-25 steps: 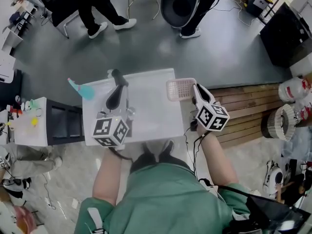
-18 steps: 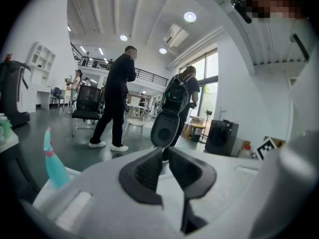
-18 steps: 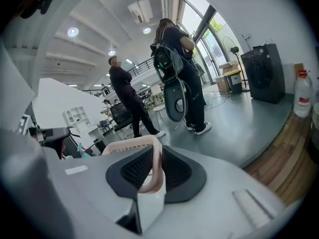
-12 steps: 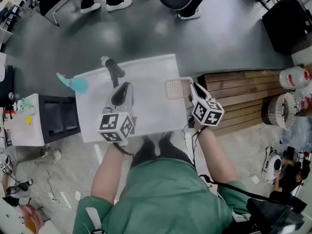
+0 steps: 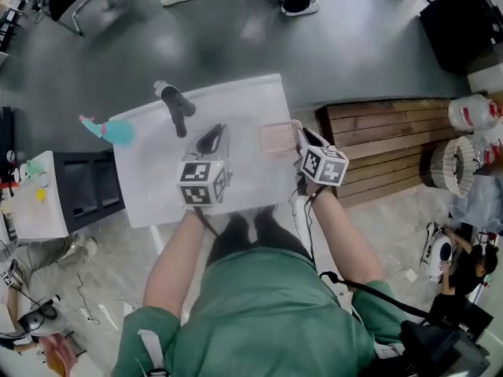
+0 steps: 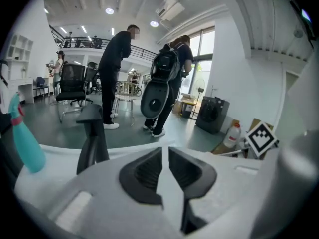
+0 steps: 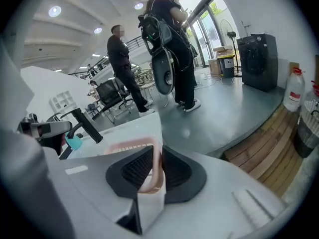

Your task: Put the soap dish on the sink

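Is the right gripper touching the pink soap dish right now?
Touching. In its own view, the right gripper is shut on the rim of the soap dish.

Grippers: two are counted, left gripper (image 5: pixel 213 139) and right gripper (image 5: pixel 300 137)
Soap dish (image 5: pixel 280 137): one, pink
Sink (image 5: pixel 236 100): one, white
Faucet (image 5: pixel 174 105): one, black
Spray bottle (image 5: pixel 110 130): one, teal
Bystanders (image 6: pixel 114 68): two are seen standing nearby
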`<state>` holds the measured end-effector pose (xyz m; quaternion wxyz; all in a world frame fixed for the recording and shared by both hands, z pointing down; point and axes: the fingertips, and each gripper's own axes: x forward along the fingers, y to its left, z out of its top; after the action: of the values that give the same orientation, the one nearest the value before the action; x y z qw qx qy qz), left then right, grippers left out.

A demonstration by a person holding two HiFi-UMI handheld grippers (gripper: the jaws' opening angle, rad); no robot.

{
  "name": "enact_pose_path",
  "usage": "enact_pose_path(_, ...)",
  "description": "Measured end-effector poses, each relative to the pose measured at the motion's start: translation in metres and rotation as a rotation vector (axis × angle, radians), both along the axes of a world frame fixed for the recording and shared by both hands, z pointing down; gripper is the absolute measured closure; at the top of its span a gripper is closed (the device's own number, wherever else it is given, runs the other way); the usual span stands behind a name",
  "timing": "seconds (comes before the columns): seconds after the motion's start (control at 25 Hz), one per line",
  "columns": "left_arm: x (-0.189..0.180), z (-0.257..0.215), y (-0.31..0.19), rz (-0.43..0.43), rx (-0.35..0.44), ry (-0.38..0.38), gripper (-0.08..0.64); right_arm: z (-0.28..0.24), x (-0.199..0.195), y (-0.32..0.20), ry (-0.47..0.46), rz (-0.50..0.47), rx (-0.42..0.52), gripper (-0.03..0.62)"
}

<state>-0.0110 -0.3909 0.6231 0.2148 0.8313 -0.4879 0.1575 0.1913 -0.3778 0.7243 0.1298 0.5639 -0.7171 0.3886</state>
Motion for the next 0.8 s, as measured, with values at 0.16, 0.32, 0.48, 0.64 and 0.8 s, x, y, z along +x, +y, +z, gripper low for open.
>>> enact_pose_path(0.16, -0.002, 0.015, -0.001, 0.004, -0.029, -0.008, 0.523, 0.015, -0.001, -0.002, 0.012, -0.003, -0.038, 0.537)
enact_pose_path(0.32, -0.006, 0.019, -0.001, -0.002, -0.039, -0.001, 0.523, 0.027, -0.001, -0.002, 0.034, -0.005, -0.067, 0.537)
enact_pose_path(0.48, -0.008, 0.020, -0.001, -0.006, -0.045, 0.001, 0.523, 0.031, -0.003, -0.003, 0.055, -0.013, -0.080, 0.535)
enact_pose_path(0.64, -0.009, 0.018, -0.001, -0.010, -0.044, 0.005, 0.523, 0.035, -0.001, -0.003, 0.075, -0.013, -0.096, 0.535)
enact_pose_path(0.8, -0.009, 0.016, -0.001, -0.006, -0.038, 0.013, 0.523, 0.039, -0.003, -0.002, 0.095, -0.014, -0.112, 0.535)
